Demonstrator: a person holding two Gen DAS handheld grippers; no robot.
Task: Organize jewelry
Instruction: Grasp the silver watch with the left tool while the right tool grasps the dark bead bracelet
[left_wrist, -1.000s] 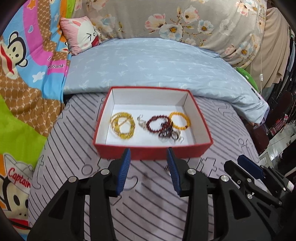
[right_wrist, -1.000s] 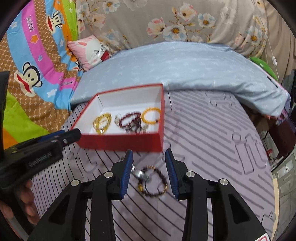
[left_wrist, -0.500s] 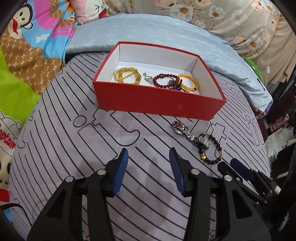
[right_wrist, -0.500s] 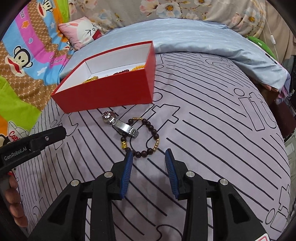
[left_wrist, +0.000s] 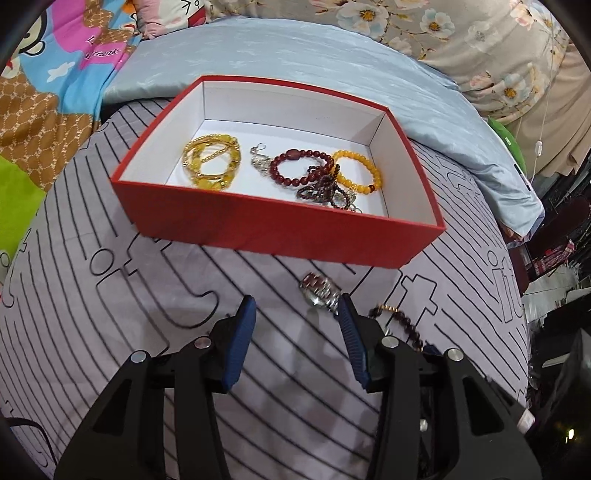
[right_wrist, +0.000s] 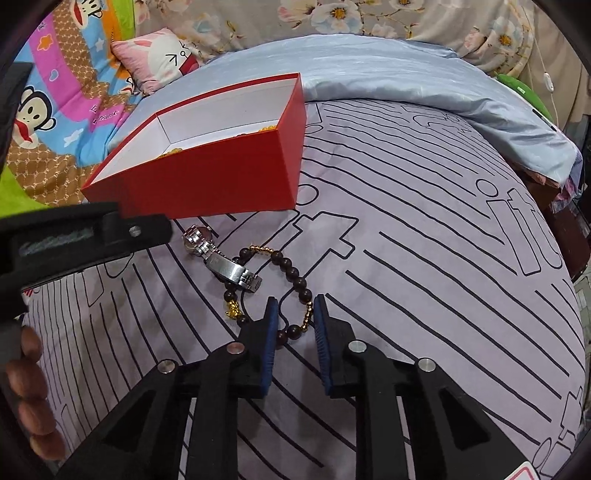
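Landmark: red box (left_wrist: 280, 229) with white lining, open top, resting on the striped bedcover (right_wrist: 424, 236).
Box contents: a yellow bead bracelet (left_wrist: 212, 162), a dark red bead bracelet (left_wrist: 299, 168), an orange bead bracelet (left_wrist: 356, 171) and a dark tangle of beads just beside it — all on the box floor.
Outside the box: a silver wristwatch (right_wrist: 218, 258) lies just in front of the box's near wall; a dark bead bracelet (right_wrist: 291, 280) with gold spacers lies touching the watch band, farther from the box.
Right gripper (right_wrist: 294, 317): jaws closing around the near arc of the dark bead bracelet — beads sit between the pads; pad contact not visible.
Left gripper (left_wrist: 297, 314): in front of the box, jaws apart, nothing between them; the watch lies just beside its right finger.
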